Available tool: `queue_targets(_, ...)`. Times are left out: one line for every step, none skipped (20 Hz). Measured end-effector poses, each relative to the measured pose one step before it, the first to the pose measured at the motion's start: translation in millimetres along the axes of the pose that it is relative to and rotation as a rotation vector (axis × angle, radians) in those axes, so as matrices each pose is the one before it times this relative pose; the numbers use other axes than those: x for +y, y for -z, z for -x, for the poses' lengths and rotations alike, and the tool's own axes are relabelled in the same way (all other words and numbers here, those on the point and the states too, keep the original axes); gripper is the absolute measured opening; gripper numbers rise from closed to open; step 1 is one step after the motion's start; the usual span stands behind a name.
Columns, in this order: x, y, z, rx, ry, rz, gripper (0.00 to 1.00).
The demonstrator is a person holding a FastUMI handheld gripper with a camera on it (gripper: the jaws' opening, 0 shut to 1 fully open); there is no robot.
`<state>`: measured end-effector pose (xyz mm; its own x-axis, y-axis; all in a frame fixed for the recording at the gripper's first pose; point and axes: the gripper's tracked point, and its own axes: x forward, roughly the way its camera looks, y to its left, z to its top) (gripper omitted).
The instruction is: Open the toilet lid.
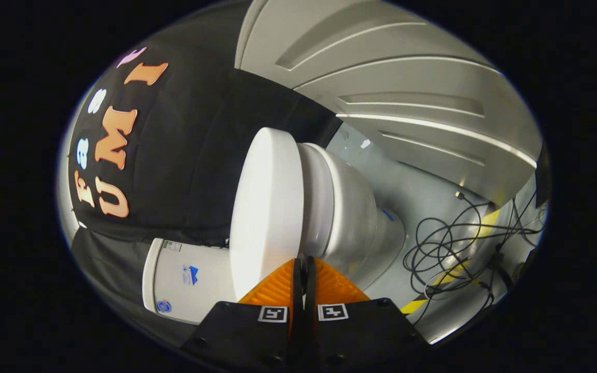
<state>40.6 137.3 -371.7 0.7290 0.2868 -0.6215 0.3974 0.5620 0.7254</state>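
Your gripper has its 2 fingers pressed almost together, tips at the rim of the toilet lid, which lies closed on the bowl just ahead. Hook under the lid's edge and swing it toward the tank.

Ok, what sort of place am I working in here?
Likely a mock bathroom booth, not a real one: a white toilet beside black cloth, loose cables on the floor. The tongs sit closed at the lid edge.
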Motion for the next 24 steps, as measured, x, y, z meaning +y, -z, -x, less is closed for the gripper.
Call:
queue_targets(4.38, -2.42, 1.67, -0.01325, 0.00805, 0.02409, 0.08)
queue_targets(6.34, -4.65, -0.57, -0.02584, 0.00113, 0.02068, 0.08)
queue_targets(6.41, -5.20, 0.37, -0.03439, -0.00552, 0.02695, 0.08)
queue_targets(8.38, -7.69, -1.09, -0.03911, -0.00525, 0.03191, 0.08)
queue_targets(8.23, -1.32, 3.66, -0.02153, -0.00187, 0.03984, 0.08)
queue_targets(8.03, -2.92, 3.23, -0.01529, 0.00115, 0.04831, 0.08)
queue_targets(8.88, -4.12, 4.31, -0.01863, 0.00390, 0.04128, 0.08)
queue_targets(8.13, -7.16, 1.97, -0.02298, 0.01099, 0.03132, 0.08)
queue_targets(7.57, -1.64, 1.31, -0.00742, 0.01425, 0.03696, 0.08)
queue_targets(6.57, -1.51, 4.07, -0.00815, 0.01384, 0.03503, 0.08)
queue_targets(6.08, -2.56, 1.55, -0.01329, 0.01178, 0.03374, 0.08)
queue_targets(6.45, -2.33, 2.41, -0.01437, 0.00765, 0.03343, 0.08)
queue_targets(4.77, -1.84, 1.20, -0.01133, 0.00809, 0.03143, 0.08)
queue_targets(3.84, -1.27, 2.14, -0.00574, 0.00795, 0.03295, 0.08)
queue_targets(5.16, -2.49, 2.94, -0.00752, 0.00489, 0.02657, 0.08)
queue_targets(7.31, -4.53, 2.89, -0.01295, -0.00039, 0.02095, 0.08)
queue_targets(8.51, -4.38, 2.66, -0.01002, -0.00416, 0.01533, 0.08)
queue_targets(9.90, -6.22, 3.69, -0.01102, -0.00257, 0.00239, 0.08)
queue_targets(10.70, -4.47, 4.95, -0.00178, -0.00414, 0.01400, 0.08)
queue_targets(9.92, -4.37, 1.98, -0.01116, -0.00370, 0.03526, 0.08)
queue_targets(9.82, -4.58, 2.46, -0.01292, 0.00150, 0.05185, 0.08)
queue_targets(9.39, -4.92, 3.93, -0.02005, 0.00553, 0.05722, 0.08)
queue_targets(11.07, -4.55, 4.01, -0.01252, 0.00407, 0.05376, 0.08)
queue_targets(10.09, -6.02, 3.63, -0.01557, 0.00369, 0.04419, 0.08)
